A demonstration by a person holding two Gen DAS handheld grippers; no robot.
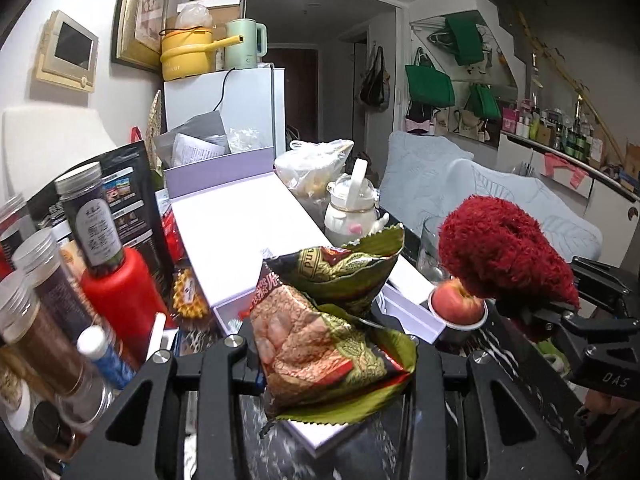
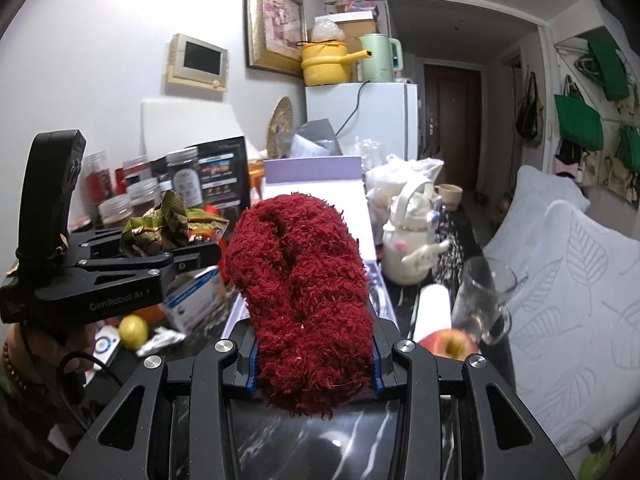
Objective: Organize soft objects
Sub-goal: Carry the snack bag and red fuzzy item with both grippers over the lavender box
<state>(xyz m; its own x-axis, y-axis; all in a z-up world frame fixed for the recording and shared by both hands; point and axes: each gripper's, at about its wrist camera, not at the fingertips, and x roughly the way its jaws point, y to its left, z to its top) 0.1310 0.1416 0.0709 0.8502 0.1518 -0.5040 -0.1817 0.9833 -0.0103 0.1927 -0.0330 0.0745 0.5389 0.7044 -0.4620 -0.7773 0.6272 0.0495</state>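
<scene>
Held aloft over cluttered black marble table [image 2: 320,436]: crinkled green foil snack bag [image 1: 328,320] pinched in left gripper [image 1: 332,364], shaggy dark-red yarn bundle [image 2: 300,280] clamped in right gripper [image 2: 314,368], slippery foil liable to slide free

Your left gripper [image 1: 336,364] is clamped on a crumpled snack bag [image 1: 332,320], which stands up between the fingers above the open lilac box [image 1: 240,228]. To the right, your right gripper [image 1: 560,316] pinches a fuzzy red cloth [image 1: 500,248], held just above an apple [image 1: 456,300] sitting in a small metal cup [image 1: 460,326]. Jars [image 1: 48,300] and a red bottle [image 1: 120,300] crowd the left, and a white teapot [image 1: 352,208] stands behind the bag
</scene>
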